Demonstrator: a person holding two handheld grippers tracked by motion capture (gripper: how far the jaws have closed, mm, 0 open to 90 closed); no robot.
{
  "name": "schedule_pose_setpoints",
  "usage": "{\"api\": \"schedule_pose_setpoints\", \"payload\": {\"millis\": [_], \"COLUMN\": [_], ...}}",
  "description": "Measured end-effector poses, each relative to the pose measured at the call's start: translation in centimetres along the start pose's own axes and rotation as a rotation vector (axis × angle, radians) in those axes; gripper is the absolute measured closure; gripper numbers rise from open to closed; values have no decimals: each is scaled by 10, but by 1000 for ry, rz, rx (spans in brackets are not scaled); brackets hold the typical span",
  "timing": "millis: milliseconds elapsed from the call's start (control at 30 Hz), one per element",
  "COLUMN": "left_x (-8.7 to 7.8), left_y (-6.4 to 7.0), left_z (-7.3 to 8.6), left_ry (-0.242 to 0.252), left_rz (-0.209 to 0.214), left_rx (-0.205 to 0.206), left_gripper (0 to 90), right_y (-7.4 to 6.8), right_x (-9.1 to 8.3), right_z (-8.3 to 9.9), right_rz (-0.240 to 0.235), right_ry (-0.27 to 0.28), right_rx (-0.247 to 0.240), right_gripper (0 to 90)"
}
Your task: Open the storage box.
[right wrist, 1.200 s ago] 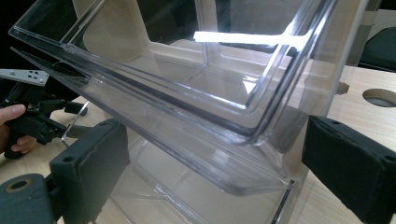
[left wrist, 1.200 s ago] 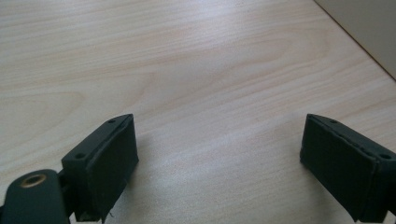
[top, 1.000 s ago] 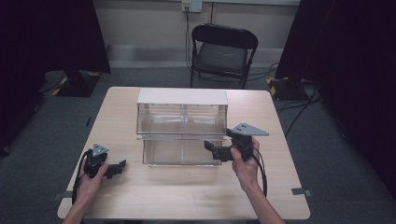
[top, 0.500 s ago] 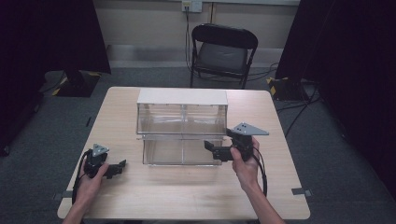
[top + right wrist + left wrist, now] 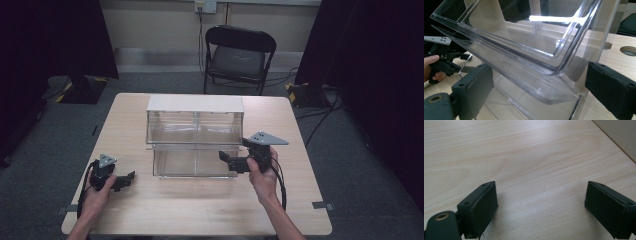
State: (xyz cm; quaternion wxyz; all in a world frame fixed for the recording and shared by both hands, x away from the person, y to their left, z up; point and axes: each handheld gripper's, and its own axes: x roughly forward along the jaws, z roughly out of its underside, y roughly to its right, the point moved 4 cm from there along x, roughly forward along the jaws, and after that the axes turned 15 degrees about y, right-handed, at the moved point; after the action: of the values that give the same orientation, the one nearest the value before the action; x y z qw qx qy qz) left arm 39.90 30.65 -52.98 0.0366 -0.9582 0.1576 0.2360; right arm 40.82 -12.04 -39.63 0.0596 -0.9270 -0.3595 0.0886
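A clear plastic drawer cabinet (image 5: 195,125) with a white top stands mid-table, and its lower drawer (image 5: 192,162) is slid out toward me. My right gripper (image 5: 225,159) is held at that drawer's front right corner. In the right gripper view, my right gripper (image 5: 539,92) is open, and the clear drawer (image 5: 524,57) corner lies between its black pads (image 5: 474,85). My left gripper (image 5: 129,178) rests low on the table to the left of the cabinet. The left gripper (image 5: 541,207) stands open over bare wood with nothing between its pads.
The light wooden table (image 5: 200,210) has bare room in front of and beside the cabinet. A black folding chair (image 5: 239,55) stands behind the table. Dark curtains hang at both sides. A round hole (image 5: 629,50) shows in the tabletop.
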Motion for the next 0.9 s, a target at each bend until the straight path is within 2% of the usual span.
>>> {"api": "schedule_pose_setpoints", "payload": {"millis": [900], "left_x": [0], "left_y": [0], "left_z": [0], "left_ry": [-1], "left_rz": [1], "left_rx": [1], "left_gripper": [106], "right_y": [0], "right_x": [0], "right_z": [0], "right_rz": [1], "right_ry": [-5], "right_rx": [2], "right_gripper": [80]}}
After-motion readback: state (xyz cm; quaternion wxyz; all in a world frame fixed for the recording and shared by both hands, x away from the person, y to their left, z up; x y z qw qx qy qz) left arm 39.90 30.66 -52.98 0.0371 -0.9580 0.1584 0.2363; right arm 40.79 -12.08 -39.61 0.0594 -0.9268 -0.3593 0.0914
